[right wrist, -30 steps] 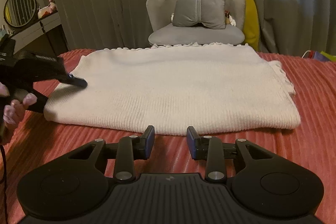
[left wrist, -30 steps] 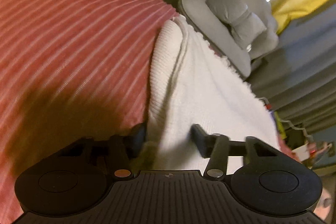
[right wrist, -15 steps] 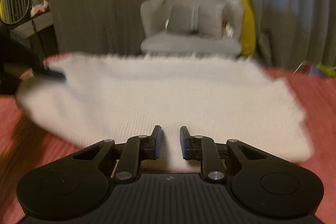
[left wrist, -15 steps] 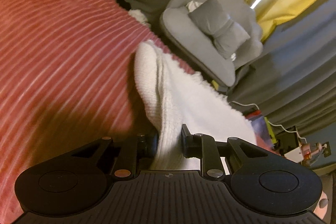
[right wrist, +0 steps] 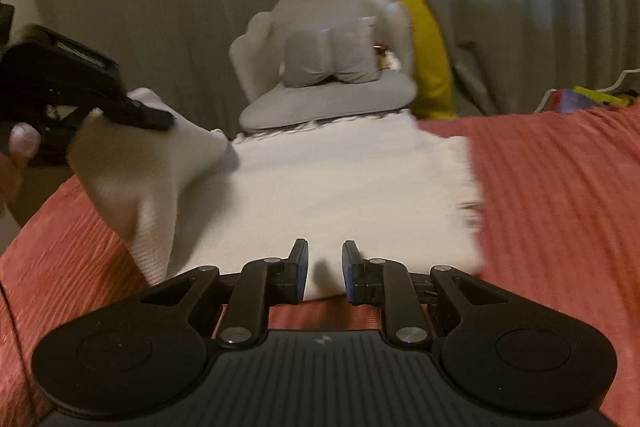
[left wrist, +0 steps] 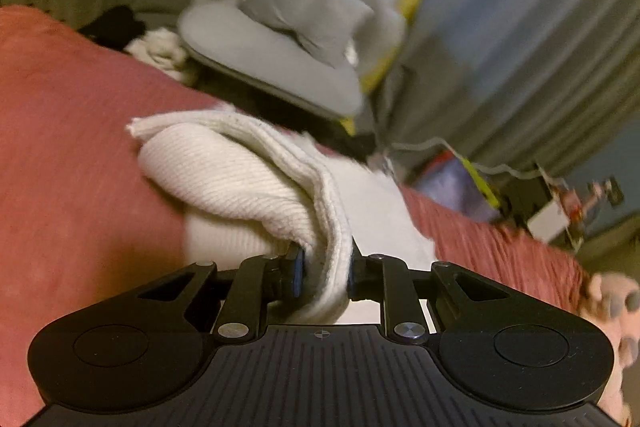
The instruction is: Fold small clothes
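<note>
Folding now: the white knit garment (right wrist: 320,187) lies on the red bedspread (right wrist: 560,195), in front of the grey chair (right wrist: 332,75).
Left gripper (left wrist: 324,273): pinches the garment's left edge, lifted off the bedspread.
Right gripper (right wrist: 325,267): nearly pressed together on the garment's near edge.
Doing it well: lift both edges evenly, carry them toward the chair, keep edges lined up.

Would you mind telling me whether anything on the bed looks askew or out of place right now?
Only the white knit garment: its left corner is lifted and bunched in the left gripper, so it no longer lies flat on the red bedspread. That fits a fold. The right gripper grips the near edge.
</note>
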Demonstrator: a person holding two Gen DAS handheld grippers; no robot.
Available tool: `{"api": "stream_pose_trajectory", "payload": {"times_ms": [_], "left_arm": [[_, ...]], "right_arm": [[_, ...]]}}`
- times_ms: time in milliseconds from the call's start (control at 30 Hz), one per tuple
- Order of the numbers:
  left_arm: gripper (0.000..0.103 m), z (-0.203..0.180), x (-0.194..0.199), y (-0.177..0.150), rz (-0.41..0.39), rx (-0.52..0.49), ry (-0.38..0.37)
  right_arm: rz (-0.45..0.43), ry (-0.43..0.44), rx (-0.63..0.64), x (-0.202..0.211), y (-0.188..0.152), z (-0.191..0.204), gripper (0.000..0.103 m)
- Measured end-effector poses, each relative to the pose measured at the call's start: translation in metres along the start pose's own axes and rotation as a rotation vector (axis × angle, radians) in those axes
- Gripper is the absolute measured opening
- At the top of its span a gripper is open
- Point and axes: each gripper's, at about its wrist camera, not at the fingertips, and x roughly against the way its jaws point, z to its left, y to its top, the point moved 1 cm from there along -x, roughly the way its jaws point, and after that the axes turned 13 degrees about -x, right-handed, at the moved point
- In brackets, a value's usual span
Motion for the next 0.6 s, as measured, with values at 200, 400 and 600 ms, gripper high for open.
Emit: {"api": "stream_pose_trajectory", "payload": {"times_ms": [200,400,600], "left_arm": [[0.035,-0.040,-0.058,-0.029,0.104,-0.124,0.028],[0.064,-0.054,-0.047,-0.039,0.079,-0.233,-0.025],[0.064,-0.041,-0.005,-0.064,0.038,-0.141,-0.069]], "right_arm": [[-0.011,-0.028,-0.012,0.004,0.015,-0.025,0.018],[0.008,-0.045,-0.070,0.004,0.013,-0.046,0.018],[0.018,-0.031,-0.070,0.001,0.019,-0.043,0.019]]}}
